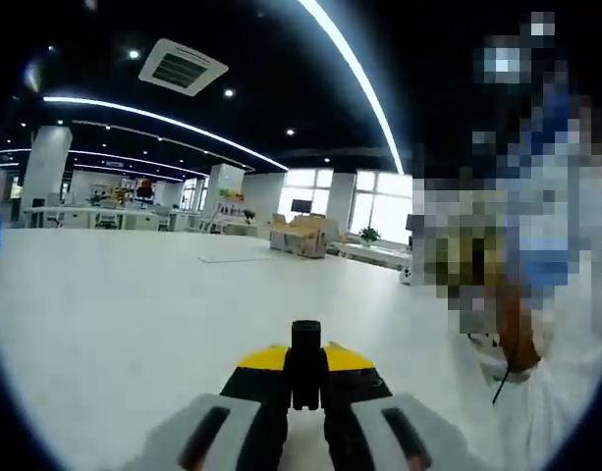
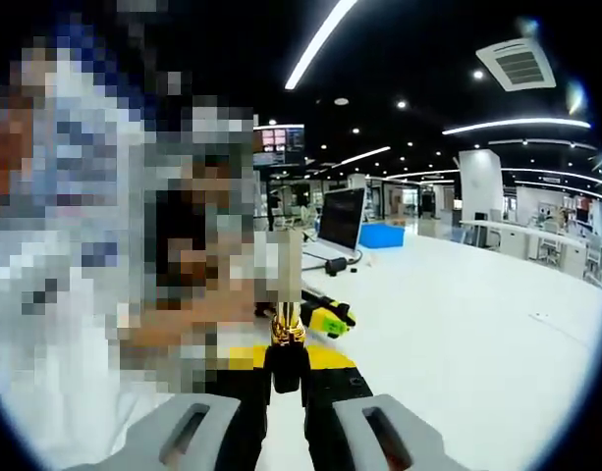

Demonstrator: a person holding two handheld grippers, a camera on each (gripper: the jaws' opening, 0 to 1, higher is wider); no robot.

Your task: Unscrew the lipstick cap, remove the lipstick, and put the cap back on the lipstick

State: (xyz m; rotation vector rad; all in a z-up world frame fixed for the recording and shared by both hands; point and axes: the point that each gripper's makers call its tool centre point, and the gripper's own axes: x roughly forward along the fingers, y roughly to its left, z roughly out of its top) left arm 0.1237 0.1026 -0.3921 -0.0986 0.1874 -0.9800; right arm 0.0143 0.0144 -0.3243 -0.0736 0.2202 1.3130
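We are pinching the smooth black cylindrical cap (image 1: 305, 363) upright in the left tool (image 1: 305, 397); the right tool (image 2: 287, 378) is clamping the shiny gold-collared lipstick (image 2: 287, 339), pointing up over the white tabletop (image 2: 458, 324).

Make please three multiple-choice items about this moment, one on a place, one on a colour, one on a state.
1. Where does the black cap sit?
A. lying flat on the white table
B. upright between the jaws of the left gripper
C. on the blue box

2. What colour is the shiny band of the lipstick above the jaws of the right gripper?
A. gold
B. red
C. green

3. In what state is the right gripper?
A. open and empty
B. shut on the monitor
C. shut on the lipstick

Answers:
1 B: in the left gripper view the dark cap stands upright between the two jaws.
2 A: the right gripper view shows a gold ring above the black base.
3 C: the jaws press the black base from both sides.
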